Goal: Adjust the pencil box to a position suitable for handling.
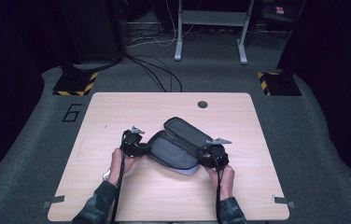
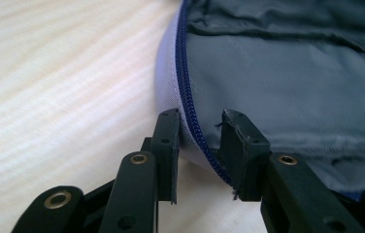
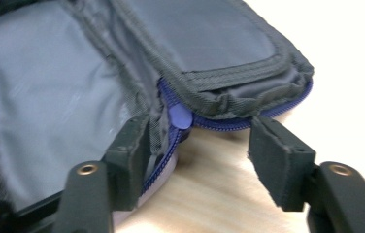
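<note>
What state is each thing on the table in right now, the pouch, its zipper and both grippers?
Pouch: lying on the table, flap open.
Zipper: undone along the edge.
Zipper pull: between the right jaws, not pinched.
Left gripper: astride the pouch rim, not pressing.
Right gripper: open.

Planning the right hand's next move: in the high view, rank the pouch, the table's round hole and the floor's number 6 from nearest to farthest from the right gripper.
From the right gripper:
1. Pouch, right beside it.
2. Round hole, far table edge.
3. Number 6, floor, far left.
</note>
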The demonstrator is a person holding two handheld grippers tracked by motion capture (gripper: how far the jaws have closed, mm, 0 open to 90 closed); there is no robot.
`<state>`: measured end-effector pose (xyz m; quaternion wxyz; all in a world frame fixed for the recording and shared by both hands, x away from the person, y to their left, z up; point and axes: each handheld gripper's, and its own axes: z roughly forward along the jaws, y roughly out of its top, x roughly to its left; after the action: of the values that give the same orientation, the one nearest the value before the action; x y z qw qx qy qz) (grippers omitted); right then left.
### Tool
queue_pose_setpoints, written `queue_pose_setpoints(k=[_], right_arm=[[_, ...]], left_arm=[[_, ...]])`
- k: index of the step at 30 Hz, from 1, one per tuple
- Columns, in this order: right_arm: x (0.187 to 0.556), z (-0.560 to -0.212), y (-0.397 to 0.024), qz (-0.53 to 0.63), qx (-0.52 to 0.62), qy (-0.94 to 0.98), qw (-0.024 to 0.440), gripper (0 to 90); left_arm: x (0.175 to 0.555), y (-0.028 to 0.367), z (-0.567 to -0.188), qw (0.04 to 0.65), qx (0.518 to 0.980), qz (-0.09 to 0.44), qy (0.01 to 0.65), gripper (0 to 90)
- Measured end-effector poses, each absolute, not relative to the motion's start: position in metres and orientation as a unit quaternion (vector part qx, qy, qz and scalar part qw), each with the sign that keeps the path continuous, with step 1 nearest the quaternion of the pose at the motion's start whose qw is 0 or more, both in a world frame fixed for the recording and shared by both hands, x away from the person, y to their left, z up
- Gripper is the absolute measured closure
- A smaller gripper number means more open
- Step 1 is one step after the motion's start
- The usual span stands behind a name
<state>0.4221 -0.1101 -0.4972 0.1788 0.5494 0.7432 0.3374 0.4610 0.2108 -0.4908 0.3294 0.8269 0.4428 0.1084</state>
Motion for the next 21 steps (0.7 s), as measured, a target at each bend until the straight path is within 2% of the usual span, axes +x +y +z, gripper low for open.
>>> queue_pose_setpoints(k=[5, 6, 10, 14, 21], right_arm=[[0.437, -0.496, -0.12, 0.338, 0.54, 0.75, 0.178, 50.7], [0.441, -0.495, -0.123, 0.339, 0.538, 0.751, 0.175, 54.1], [0.453, -0.494, -0.127, 0.342, 0.532, 0.756, 0.169, 54.6], [0.462, -0.493, -0.127, 0.346, 0.518, 0.763, 0.173, 60.3], [0.475, -0.492, -0.122, 0.348, 0.513, 0.766, 0.17, 61.8]], left_arm=[[0.446, 0.207, -0.495, 0.35, 0.82, 0.089, 0.445, 68.2], [0.444, 0.206, -0.496, 0.354, 0.817, 0.087, 0.447, 68.2], [0.435, 0.204, -0.497, 0.359, 0.817, 0.083, 0.445, 67.8], [0.426, 0.202, -0.5, 0.369, 0.811, 0.08, 0.446, 67.4], [0.413, 0.197, -0.502, 0.377, 0.805, 0.08, 0.451, 67.1]])
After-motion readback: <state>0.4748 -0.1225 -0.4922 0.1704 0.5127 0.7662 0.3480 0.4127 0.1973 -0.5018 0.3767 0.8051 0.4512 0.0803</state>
